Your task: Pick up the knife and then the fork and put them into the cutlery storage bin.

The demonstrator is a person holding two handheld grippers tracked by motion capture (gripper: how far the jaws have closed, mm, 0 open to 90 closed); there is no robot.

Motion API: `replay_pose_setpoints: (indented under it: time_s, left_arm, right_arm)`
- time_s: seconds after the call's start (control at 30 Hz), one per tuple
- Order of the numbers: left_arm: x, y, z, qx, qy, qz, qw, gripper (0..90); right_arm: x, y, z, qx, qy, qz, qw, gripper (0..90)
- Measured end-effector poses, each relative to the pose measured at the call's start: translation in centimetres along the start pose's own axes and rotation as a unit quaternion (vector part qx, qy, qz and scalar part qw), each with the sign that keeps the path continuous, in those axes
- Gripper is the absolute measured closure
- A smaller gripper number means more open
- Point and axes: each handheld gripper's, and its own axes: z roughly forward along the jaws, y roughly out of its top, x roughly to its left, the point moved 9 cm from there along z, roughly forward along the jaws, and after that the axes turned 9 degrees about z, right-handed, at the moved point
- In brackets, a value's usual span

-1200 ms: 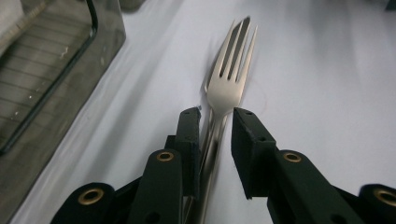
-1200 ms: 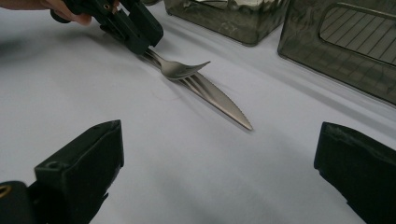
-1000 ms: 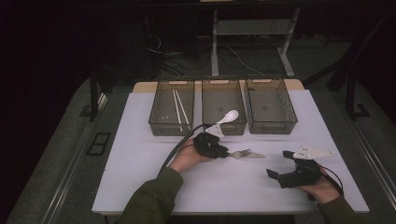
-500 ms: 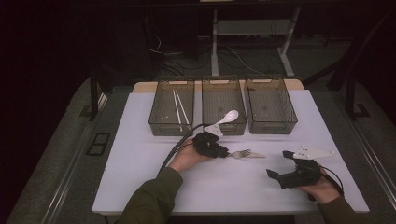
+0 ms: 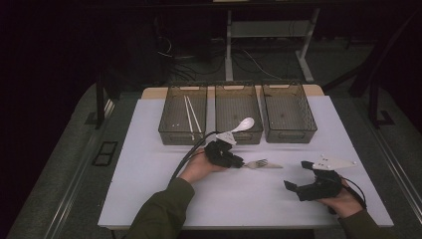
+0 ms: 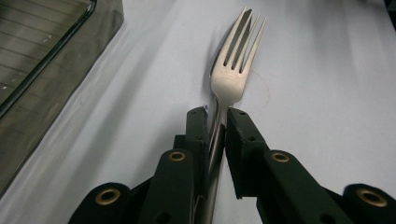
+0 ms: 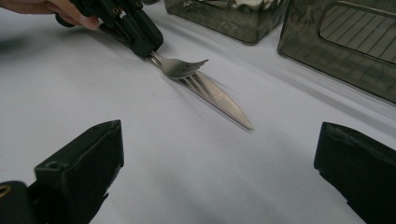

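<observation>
— What do you see on the left side of the white table (image 5: 149, 199)?

— At the far left there is a dark see-through bin (image 5: 183, 114), and two white chopsticks (image 5: 191, 117) lie in it. To its right stands a middle bin (image 5: 238, 107), and then a right bin (image 5: 288, 112). All three are in one row at the far edge.

— And the left gripper?

— The left gripper (image 5: 240, 163) is near the middle of the table, just in front of the middle bin, in the person's left hand (image 5: 199, 169). Its jaws are almost fully together and they clamp the handle of a metal fork (image 6: 232, 70). In the left gripper view the thin handle sits tight between the two black pads, and the tines point away from the gripper. There is a white, spoon-like piece (image 5: 244, 125) just above this gripper; I cannot tell if it belongs to the gripper or is a separate thing.

— Where exactly is the fork?

— It is at the centre of the table, with its head pointing to the right. In the right gripper view the tines hang slightly over a knife (image 7: 219, 100), which lies flat on the table.

— And on the right?

— The right gripper (image 5: 296, 175) is at the near right, in the right hand (image 5: 343, 201). Its jaws stand wide apart and hold nothing. It is well apart from the fork.
</observation>
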Motion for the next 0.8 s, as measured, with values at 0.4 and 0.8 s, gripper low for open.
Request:
replay_pose_setpoints:
  time_s: [0.4, 0.8]
  left_arm:
    - [0.29, -0.05, -0.54, -0.006, 0.000, -0.014, 0.9999, 86.7]
    - [0.02, 0.27, -0.25, 0.001, 0.016, -0.004, 0.9999, 87.0]
  right_arm:
    - [0.01, 0.01, 0.00, 0.000, 0.000, 0.000, 1.0000, 1.4]
    - [0.00, 0.04, -0.02, -0.002, -0.001, -0.001, 1.0000, 1.5]
